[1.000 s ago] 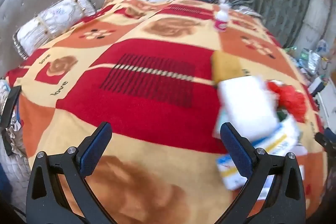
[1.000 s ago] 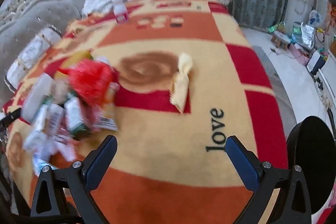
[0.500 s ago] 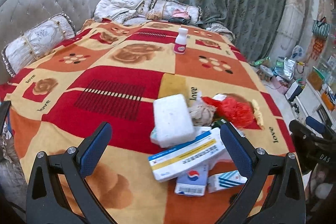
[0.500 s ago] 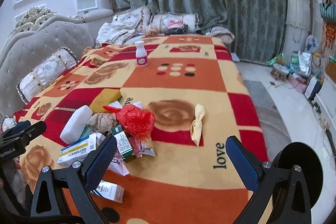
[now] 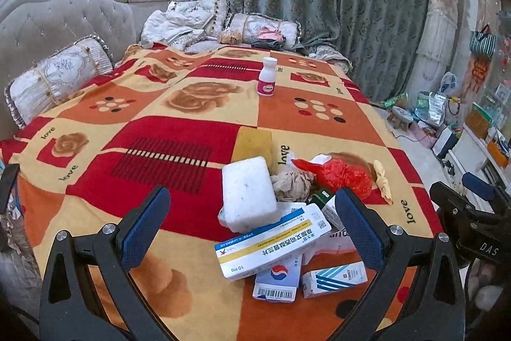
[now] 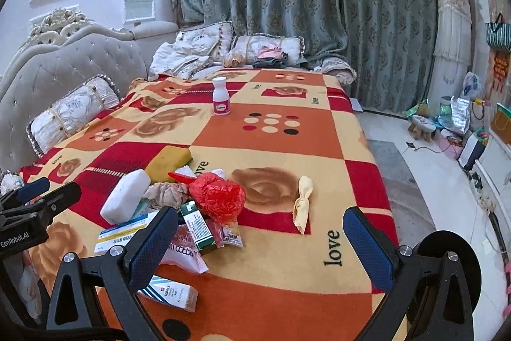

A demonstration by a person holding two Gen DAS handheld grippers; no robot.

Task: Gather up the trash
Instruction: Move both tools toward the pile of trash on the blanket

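Both my tongs are spread wide and hold nothing; they hang above the near edge of the bed, over the patterned blanket (image 5: 179, 130). The trash lies in one loose heap just ahead of them, and which pair is nearer settles what I take first.

My left tongs (image 5: 252, 226) look almost straight at the heap. The long blue-and-yellow medicine box (image 5: 273, 242) lies between the two pads, its long axis running from near-left to far-right, so slanted across the gap, not square to it. I judge I must turn the wrist to close across its narrow side. The white foam block (image 5: 249, 192) rests just behind it, partly on top of the pile, with a yellow sponge (image 5: 254, 144) beyond.

From my right tongs (image 6: 260, 240) the heap sits off to the left: the red plastic bag (image 6: 217, 195) and a green carton (image 6: 194, 226) lie near the left pad. The yellow twisted wrapper (image 6: 303, 203) lies apart from the heap, between the pads and ahead, its long axis pointing nearly away from me. That one seems the right side's natural pick.

A white bottle (image 6: 221, 96) stands upright far up the bed, well apart from everything.
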